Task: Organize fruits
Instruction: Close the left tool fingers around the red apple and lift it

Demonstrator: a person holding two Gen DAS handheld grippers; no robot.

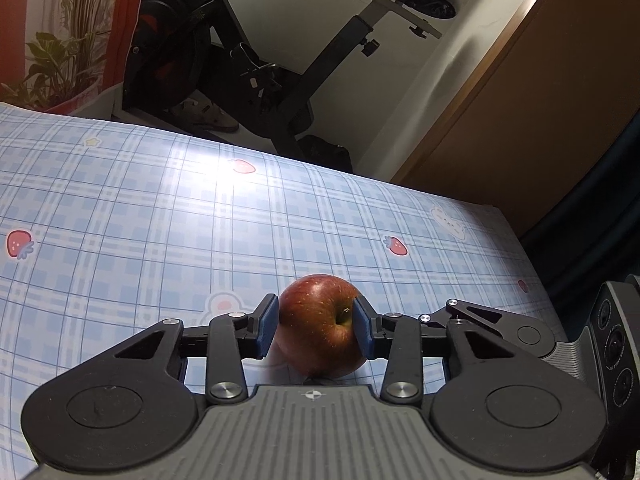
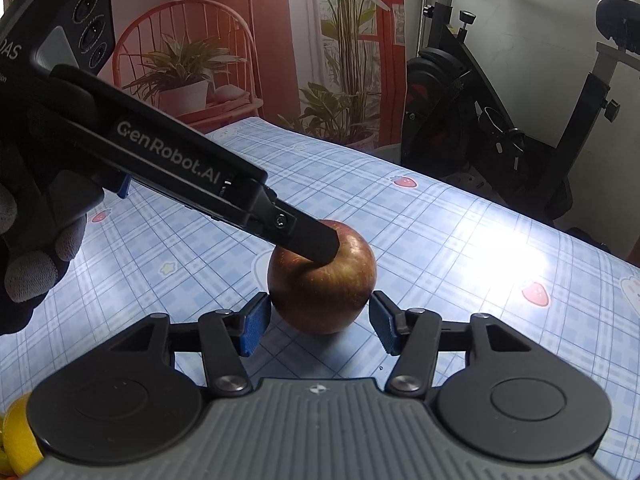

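Beyond the far edge of the surface (image 1: 120, 208), covered in blue plaid with strawberry prints, stood a black exercise bike (image 2: 500, 120) and potted plants (image 2: 180, 68). On the surface rested a red apple (image 1: 320, 324), stem dimple turned sideways. The left gripper (image 1: 316, 328) had its blue pads pressed against the apple's two sides, gripping it. The right gripper (image 2: 318, 322) sat spread wide just before the apple, pads apart from it. Something yellow (image 2: 18, 436), possibly fruit, showed at the lower left corner of the right view.
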